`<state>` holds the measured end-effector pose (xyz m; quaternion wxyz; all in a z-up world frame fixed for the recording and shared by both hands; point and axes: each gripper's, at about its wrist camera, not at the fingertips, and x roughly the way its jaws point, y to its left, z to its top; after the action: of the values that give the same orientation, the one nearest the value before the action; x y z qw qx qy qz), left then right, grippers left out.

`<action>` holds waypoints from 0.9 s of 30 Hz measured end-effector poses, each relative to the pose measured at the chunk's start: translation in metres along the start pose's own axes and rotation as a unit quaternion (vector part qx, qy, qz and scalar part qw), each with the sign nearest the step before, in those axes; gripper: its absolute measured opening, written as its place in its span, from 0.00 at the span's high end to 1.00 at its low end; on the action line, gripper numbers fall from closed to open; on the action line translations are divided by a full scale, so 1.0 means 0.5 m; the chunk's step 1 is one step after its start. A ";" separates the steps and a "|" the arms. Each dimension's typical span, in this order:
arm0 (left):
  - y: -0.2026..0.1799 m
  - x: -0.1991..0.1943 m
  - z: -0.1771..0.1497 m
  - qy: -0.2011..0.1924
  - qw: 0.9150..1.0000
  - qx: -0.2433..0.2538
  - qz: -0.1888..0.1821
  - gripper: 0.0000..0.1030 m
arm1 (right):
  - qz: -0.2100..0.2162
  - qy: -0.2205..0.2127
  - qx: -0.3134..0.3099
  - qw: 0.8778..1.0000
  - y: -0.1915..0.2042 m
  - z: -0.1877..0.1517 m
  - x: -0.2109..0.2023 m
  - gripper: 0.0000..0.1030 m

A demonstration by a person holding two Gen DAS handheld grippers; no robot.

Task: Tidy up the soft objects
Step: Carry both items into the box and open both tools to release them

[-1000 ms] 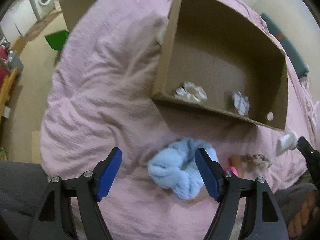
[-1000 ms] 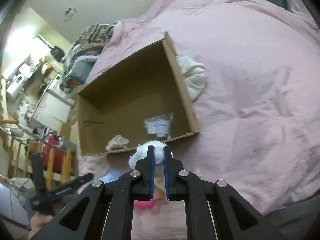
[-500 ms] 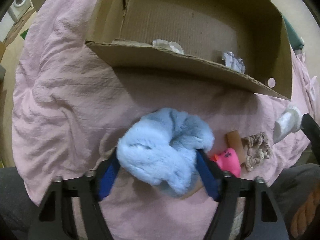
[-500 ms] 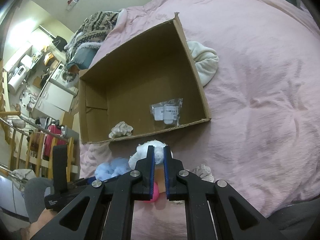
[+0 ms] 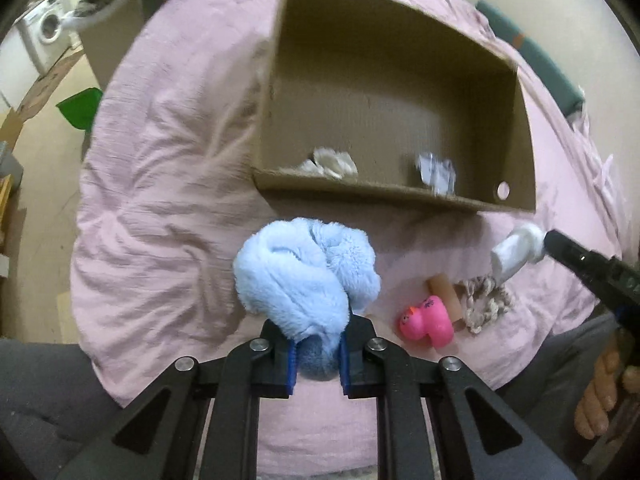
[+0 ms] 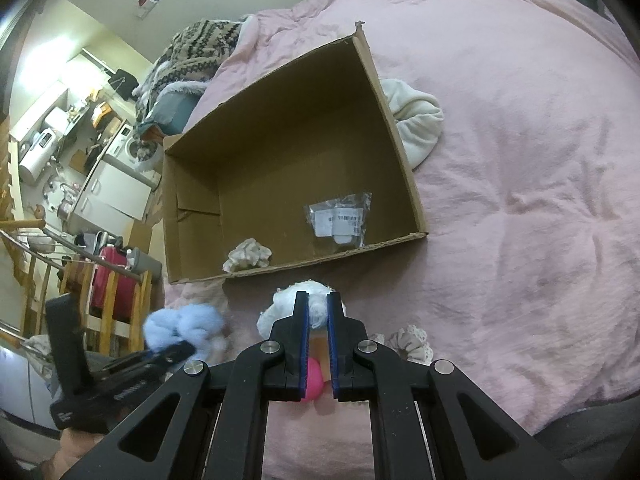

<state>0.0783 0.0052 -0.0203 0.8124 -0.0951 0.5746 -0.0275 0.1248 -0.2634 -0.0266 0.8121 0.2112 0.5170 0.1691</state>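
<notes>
Fluffy blue plush fabric (image 5: pixel 308 268) sits bunched between our left gripper (image 5: pixel 316 360) fingers, which are closed narrow around its lower fold, most of the bundle bulging out ahead of the pads. From that camera the cardboard box (image 5: pixel 360 192) lies at twelve o'clock, just beyond the bundle, its near wall facing us. Our right gripper (image 6: pixel 318 320) pinches a small white soft piece (image 6: pixel 316 304), fingers close together with the white material squeezed in the gap; in its own view the box sits at eleven to twelve o'clock, near wall just ahead of the tips.

Inside the box we see a cream scrunchie (image 6: pixel 247 255) against the near wall and a clear plastic packet (image 6: pixel 340 220) toward the right side. On the pink bedspread (image 6: pixel 520 200) near us lie a pink rubber duck (image 5: pixel 426 320), a tan block (image 5: pixel 444 292) touching it, and a beige braided scrunchie (image 5: pixel 486 300), at about three o'clock from the blue bundle. A white cloth (image 6: pixel 416 120) rests outside the box's right wall.

We judge the risks this way: the blue bundle is held only by one fold, so it may slip or unfurl and snag the near wall on the way over. Both grippers heading for the same opening could collide. A trailing end could also drag the duck.
</notes>
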 end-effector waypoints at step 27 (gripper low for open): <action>-0.065 -0.103 0.194 -0.158 0.984 0.070 0.034 0.87 | 0.011 -0.069 -0.027 0.997 0.022 0.127 -0.035 0.90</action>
<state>0.1539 -0.0070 0.0646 0.8981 -0.0216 0.4386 -0.0247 0.1751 -0.2732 0.0165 0.8491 0.2064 0.4530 0.1769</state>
